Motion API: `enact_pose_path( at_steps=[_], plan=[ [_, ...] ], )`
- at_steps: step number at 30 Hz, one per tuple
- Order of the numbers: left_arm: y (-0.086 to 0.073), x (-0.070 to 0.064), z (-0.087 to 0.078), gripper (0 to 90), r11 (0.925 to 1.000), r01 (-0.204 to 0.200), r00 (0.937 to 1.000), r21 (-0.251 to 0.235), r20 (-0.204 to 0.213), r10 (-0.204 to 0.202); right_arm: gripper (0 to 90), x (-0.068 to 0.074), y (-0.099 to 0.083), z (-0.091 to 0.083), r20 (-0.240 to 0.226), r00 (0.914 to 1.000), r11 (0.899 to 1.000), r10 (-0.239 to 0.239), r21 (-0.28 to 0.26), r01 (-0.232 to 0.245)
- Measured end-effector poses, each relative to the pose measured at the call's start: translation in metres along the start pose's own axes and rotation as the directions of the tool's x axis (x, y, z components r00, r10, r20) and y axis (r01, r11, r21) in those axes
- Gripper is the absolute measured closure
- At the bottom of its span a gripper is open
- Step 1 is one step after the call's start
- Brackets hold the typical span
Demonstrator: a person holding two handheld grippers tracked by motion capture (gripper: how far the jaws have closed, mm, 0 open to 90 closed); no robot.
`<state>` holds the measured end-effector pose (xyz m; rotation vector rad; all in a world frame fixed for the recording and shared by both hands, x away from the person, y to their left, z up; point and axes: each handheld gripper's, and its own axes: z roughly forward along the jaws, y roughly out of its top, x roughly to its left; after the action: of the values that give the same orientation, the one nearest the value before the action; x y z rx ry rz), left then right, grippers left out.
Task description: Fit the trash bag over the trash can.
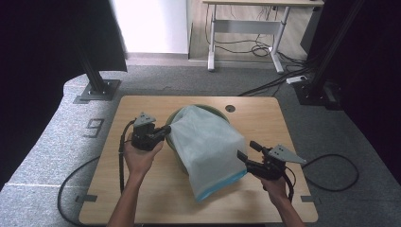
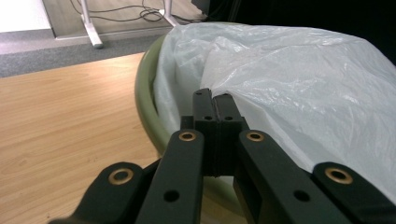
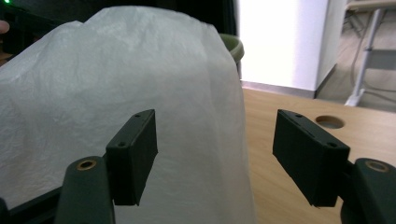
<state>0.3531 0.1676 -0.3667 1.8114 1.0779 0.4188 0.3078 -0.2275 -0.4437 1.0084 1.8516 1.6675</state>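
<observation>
The plastic bag [image 1: 208, 149] is lying draped over the green bin [image 1: 176, 115] near the middle of the bench [image 1: 142, 198], its closed end spilling off the bin toward the person and its blue-edged hem resting on the wood. In the high view the left tongs [image 1: 166, 129] are pinching the bag's upper corner at the bin's left rim, probably to anchor the film so the rest can be drawn around the rim, while the right tongs [image 1: 246, 150] are waiting at the bag's right flank, nearer the person than the bin. In the left gripper view the left tongs [image 2: 215, 100] are pressing together on a fold of the white film [image 2: 299, 88] just inside the bin's olive rim [image 2: 145, 88]. In the right gripper view the right tongs [image 3: 215, 158] are standing wide apart, holding nothing, with the bag's side [image 3: 116, 79] between and beyond them, seemingly lined up for a second grip.
</observation>
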Motion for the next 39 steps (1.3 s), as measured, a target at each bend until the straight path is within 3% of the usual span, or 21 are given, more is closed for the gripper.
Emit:
enact_pose_path(
  at_steps=[5,8,11,12,24,27,29,31,35,39],
  plan=[
    [0.000,0.003,-0.003,89.6,0.9999,0.010,0.9999,-0.010,-0.001,-0.010,32.9,0.001,-0.008,0.011,-0.033,0.9994,0.999,-0.008,0.034,0.009],
    [0.001,0.002,-0.003,89.6,0.9999,0.009,1.0000,-0.011,0.000,-0.009,63.7,0.004,-0.009,0.010,-0.075,0.9962,0.998,-0.046,0.035,0.049],
    [0.002,0.001,0.000,89.6,1.0000,0.005,1.0000,-0.005,0.004,-0.005,81.8,0.006,-0.003,0.006,-0.092,0.9943,0.998,-0.053,0.027,0.056],
    [0.002,0.000,0.001,89.6,1.0000,0.003,1.0000,-0.002,0.005,-0.003,83.7,0.007,0.000,0.004,-0.087,0.9946,0.998,-0.056,0.019,0.057],
    [0.015,-0.013,0.019,84.9,0.9984,-0.049,0.9977,0.029,0.048,0.048,86.4,-0.005,0.048,-0.009,-0.016,0.9995,0.998,-0.025,-0.051,0.024],
    [0.012,-0.012,0.015,72.9,0.9974,-0.068,0.9963,0.022,0.053,0.067,87.2,-0.006,0.050,-0.009,0.010,0.9998,0.999,-0.016,-0.042,0.016],
    [0.008,-0.010,0.008,56.6,0.9968,-0.080,0.9967,0.003,0.013,0.080,87.6,-0.007,0.050,-0.008,0.027,0.9996,0.999,-0.011,-0.036,0.012],
    [0.005,-0.004,0.000,48.6,0.9973,-0.073,0.9973,-0.010,0.005,0.073,87.9,-0.009,0.050,-0.008,0.037,0.9993,1.000,-0.004,-0.030,0.005],
    [0.001,0.012,-0.017,38.6,0.9983,-0.040,0.9984,-0.042,0.039,0.042,88.1,-0.013,0.050,-0.010,0.054,0.9985,1.000,0.007,-0.024,-0.006],
    [0.001,0.014,-0.029,33.7,0.9967,-0.058,0.9970,-0.056,0.049,0.061,88.2,-0.014,0.050,-0.010,0.070,0.9975,1.000,0.005,-0.020,-0.004]
  ],
)
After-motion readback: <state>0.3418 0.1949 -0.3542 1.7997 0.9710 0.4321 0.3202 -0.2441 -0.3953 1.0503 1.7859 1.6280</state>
